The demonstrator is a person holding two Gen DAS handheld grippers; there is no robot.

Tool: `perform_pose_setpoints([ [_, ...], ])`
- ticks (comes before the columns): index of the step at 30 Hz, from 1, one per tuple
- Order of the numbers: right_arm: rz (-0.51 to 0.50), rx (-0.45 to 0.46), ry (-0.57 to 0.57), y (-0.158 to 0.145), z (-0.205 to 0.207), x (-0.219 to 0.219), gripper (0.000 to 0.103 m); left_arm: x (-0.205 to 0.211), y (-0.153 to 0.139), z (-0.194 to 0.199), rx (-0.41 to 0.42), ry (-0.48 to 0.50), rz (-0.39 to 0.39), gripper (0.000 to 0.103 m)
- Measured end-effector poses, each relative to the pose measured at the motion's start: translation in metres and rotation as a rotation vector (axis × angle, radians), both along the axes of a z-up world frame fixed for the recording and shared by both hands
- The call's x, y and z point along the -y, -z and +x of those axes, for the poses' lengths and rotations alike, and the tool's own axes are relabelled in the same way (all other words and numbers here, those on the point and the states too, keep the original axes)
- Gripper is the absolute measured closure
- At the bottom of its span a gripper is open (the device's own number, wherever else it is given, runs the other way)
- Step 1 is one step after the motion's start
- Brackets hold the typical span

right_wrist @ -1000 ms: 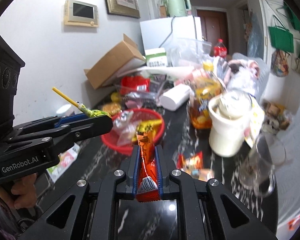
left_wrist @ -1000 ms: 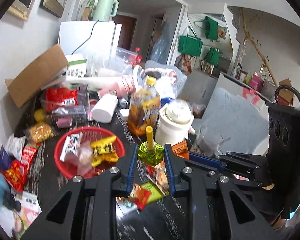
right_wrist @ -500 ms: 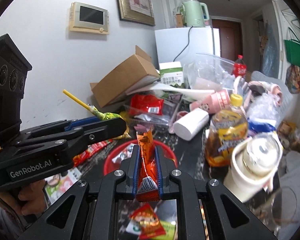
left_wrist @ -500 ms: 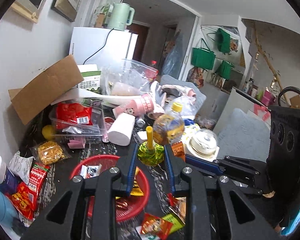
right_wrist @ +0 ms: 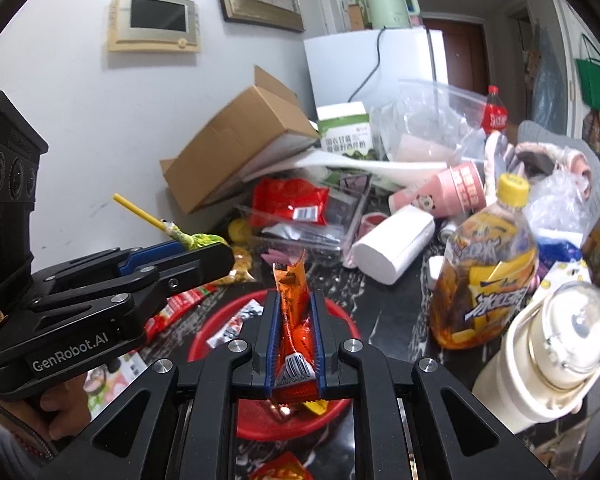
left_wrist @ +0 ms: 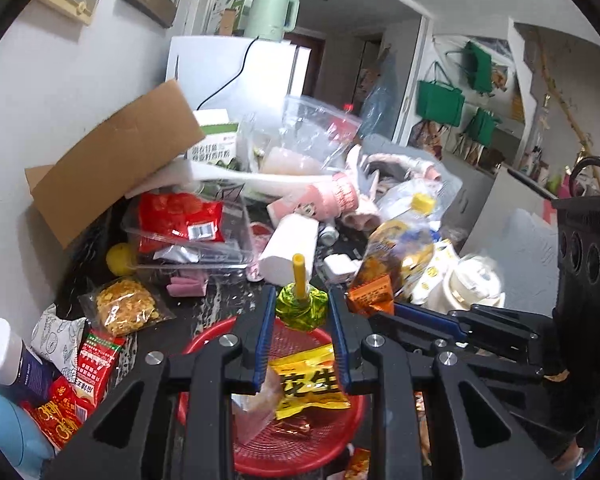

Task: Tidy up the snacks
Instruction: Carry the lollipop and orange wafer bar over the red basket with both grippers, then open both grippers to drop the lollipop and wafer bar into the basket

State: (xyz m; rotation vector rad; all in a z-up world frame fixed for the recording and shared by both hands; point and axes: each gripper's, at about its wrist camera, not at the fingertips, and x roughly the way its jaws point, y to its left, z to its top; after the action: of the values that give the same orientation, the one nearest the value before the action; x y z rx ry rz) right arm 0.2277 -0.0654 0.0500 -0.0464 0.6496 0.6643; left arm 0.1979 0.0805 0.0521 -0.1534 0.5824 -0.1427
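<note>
My left gripper (left_wrist: 302, 310) is shut on a green-wrapped lollipop (left_wrist: 302, 307) with a yellow stick, held above the red mesh basket (left_wrist: 324, 446). From the right wrist view that lollipop (right_wrist: 200, 239) pokes out past the left gripper (right_wrist: 216, 252) on the left side. My right gripper (right_wrist: 294, 306) is shut on an orange snack packet (right_wrist: 294, 300) that stands upright between its blue pads, over the same red basket (right_wrist: 216, 334). A yellow snack bag (left_wrist: 308, 386) and other wrapped snacks lie in the basket.
Behind the basket the dark table holds a cardboard box (right_wrist: 236, 144), a clear tray with a red packet (left_wrist: 180, 220), a white roll (right_wrist: 392, 242), an orange drink bottle (right_wrist: 484, 268) and a white jar (right_wrist: 556, 348). Loose packets (left_wrist: 124, 306) lie at left. A hand (right_wrist: 60, 412) grips the left tool.
Both grippers have moved forward over the table while keeping their snacks. The red basket has slid from ahead of the fingers to underneath them, and the back clutter looms larger.
</note>
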Motion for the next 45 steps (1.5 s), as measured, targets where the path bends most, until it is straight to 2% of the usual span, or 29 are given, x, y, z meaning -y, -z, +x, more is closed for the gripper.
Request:
perform_pose_setpoints([
  [11, -0.061, -0.116, 0.019, 0.048, 0.027, -0.006, 0.088, 0.002, 0.047, 0.034, -0.143, -0.029, 0.053, 0.077],
  [14, -0.059, -0.134, 0.022, 0.057, 0.032, -0.007, 0.088, 0.004, 0.056, 0.039, -0.159, -0.056, 0.104, 0.077],
  [22, -0.081, -0.215, 0.020, 0.086, 0.045, -0.008, 0.088, 0.009, 0.084, 0.052, -0.255, -0.042, 0.132, 0.077],
  [29, -0.120, -0.220, 0.015, 0.093, 0.043, -0.014, 0.085, 0.016, 0.098, 0.059, -0.307, -0.041, 0.177, 0.077],
  [34, -0.132, -0.224, 0.013, 0.093, 0.043, -0.016, 0.082, 0.012, 0.105, 0.064, -0.352, -0.056, 0.171, 0.077],
  [38, -0.141, -0.226, 0.019, 0.091, 0.042, -0.016, 0.081, 0.010, 0.104, 0.064, -0.356, -0.069, 0.176, 0.077],
  [45, -0.141, -0.201, 0.035, 0.080, 0.037, -0.011, 0.073, 0.007, 0.091, 0.060, -0.326, -0.084, 0.156, 0.077],
])
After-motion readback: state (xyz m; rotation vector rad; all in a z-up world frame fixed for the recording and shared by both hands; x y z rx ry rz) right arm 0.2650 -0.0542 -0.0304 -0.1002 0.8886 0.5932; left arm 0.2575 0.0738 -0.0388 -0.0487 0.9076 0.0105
